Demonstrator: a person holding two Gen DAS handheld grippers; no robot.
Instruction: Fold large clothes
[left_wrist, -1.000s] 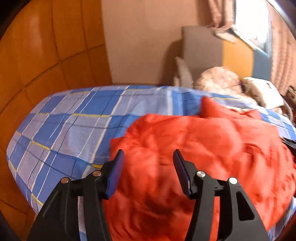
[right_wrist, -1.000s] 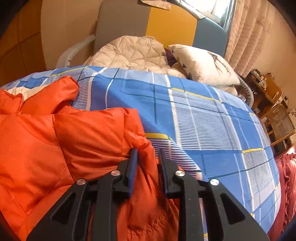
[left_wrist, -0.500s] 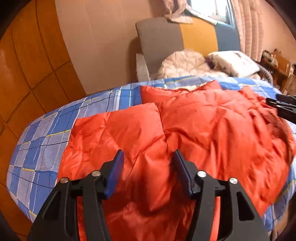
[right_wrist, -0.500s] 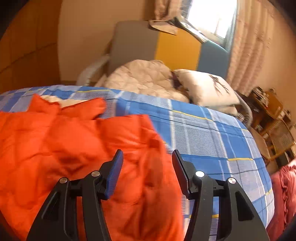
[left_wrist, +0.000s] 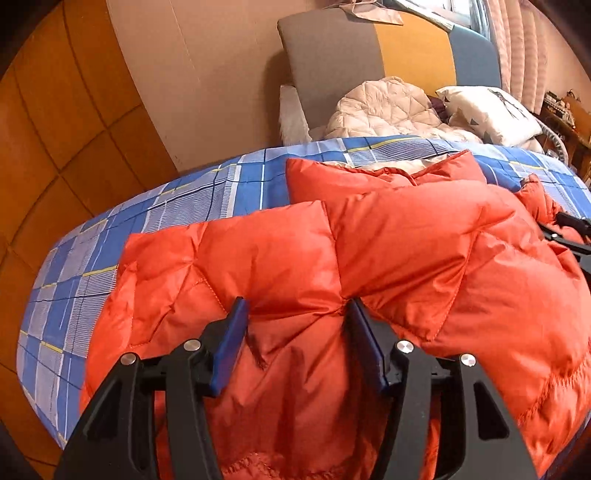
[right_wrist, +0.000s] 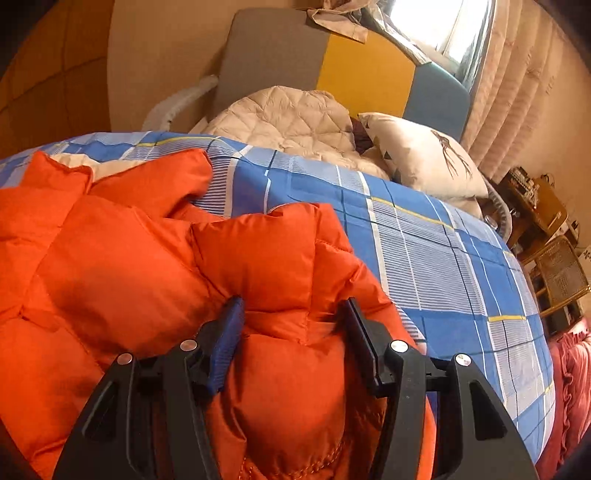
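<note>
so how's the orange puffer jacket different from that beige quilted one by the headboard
The orange puffer jacket is bright orange with large puffy panels; the beige quilted jacket is pale cream with small diamond stitching. The orange one lies spread on the blue plaid bedsheet, under both grippers; the beige one sits bunched up against the headboard, beside a pillow. Both are padded and stitched.

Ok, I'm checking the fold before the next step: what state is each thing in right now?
Orange quilted down jacket: lying puffy and creased on the bed.
Blue plaid bedsheet: spread out under the jacket.
Left tongs: open, jacket fabric between them.
Right tongs: open, jacket fabric between them.
Cream quilted garment: crumpled in a heap.
White patterned pillow: lying beside that heap.
</note>
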